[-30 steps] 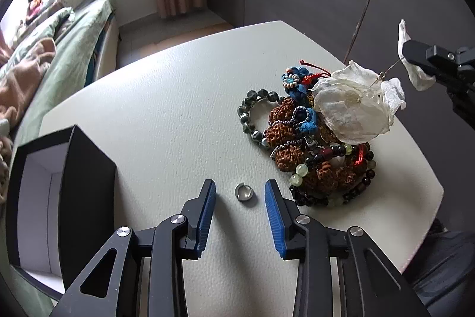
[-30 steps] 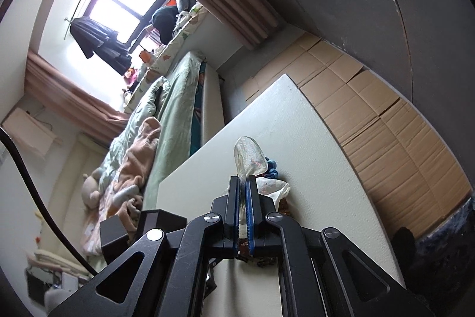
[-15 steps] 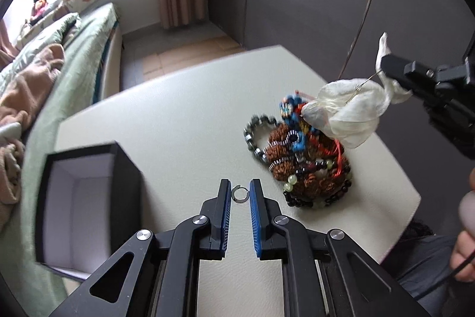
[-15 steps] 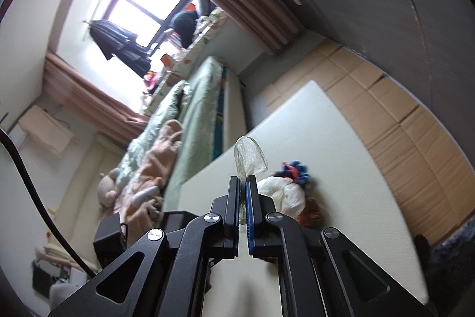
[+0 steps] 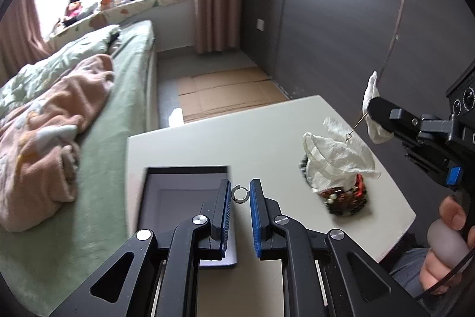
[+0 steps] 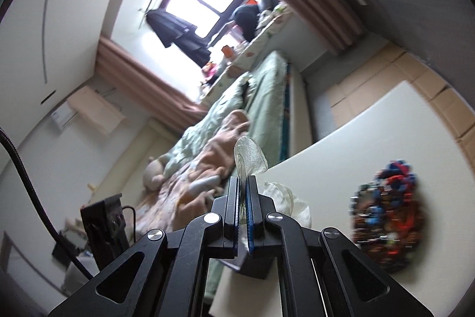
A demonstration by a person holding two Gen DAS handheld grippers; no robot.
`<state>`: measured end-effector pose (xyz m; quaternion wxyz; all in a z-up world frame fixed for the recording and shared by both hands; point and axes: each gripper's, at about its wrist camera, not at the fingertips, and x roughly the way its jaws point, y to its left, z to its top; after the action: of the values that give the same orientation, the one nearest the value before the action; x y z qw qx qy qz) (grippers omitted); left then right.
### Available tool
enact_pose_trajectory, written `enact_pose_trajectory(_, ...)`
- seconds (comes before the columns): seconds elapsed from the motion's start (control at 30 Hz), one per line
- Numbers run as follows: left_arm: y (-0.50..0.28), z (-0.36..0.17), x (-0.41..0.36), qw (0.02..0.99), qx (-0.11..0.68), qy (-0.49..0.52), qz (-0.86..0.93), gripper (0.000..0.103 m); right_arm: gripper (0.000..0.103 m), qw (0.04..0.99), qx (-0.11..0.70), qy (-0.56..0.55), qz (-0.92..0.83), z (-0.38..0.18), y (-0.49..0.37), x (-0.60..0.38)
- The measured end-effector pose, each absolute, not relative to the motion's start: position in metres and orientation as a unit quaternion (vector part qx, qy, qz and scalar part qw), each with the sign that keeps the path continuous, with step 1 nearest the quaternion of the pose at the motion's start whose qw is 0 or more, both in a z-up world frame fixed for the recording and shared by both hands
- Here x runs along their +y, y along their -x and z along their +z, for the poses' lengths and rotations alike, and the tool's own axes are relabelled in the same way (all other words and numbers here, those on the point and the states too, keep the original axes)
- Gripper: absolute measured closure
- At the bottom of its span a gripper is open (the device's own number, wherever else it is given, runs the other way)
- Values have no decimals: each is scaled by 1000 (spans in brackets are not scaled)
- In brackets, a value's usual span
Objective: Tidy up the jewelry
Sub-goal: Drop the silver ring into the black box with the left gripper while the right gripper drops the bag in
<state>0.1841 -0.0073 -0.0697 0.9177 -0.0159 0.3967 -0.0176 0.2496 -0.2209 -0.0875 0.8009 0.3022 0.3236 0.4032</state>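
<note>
- Table (image 5: 267, 132), pale top: carries the box and the bead pile; bed alongside.
- Black box (image 5: 184, 198), open, pale lining, at the table's left edge, directly beyond the left fingers.
- Heap of beaded bracelets (image 5: 346, 199), right side of table, partly under the white bag.
- White bag (image 5: 335, 159), thin plastic, hanging over the heap; top pinched flat between the fully closed fingers of the right gripper (image 6: 242, 183), held raised and tilted above the table.
- Left gripper (image 5: 240, 192): level, above the table, fingers narrowed onto the small silver ring (image 5: 240, 194), pads at either side.
- Step judged: ring in transit to the box. Next: short shift left over the opening, then release.
</note>
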Motion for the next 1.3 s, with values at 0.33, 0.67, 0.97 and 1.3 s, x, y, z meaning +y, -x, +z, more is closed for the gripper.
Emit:
enact_pose_trajectory(0.33,-163,-67,43,920,389,41,22,90,97,772,356,-279,447,-100,-253,-146)
enact_pose_trajectory(0.67,-155,-73,71,917,392,62,39,90,85,742,411,-270,456,-120,-263,-100)
enact_pose_trajectory(0.97,-159,-78,70,913,401,66,30,90,29,730,451,-314,406,-139,-272,-128)
enact_pose_trajectory(1.3,-173,-84,47,910,409,68,-4,89,29,754,432,-320,377,-126,-273,-182)
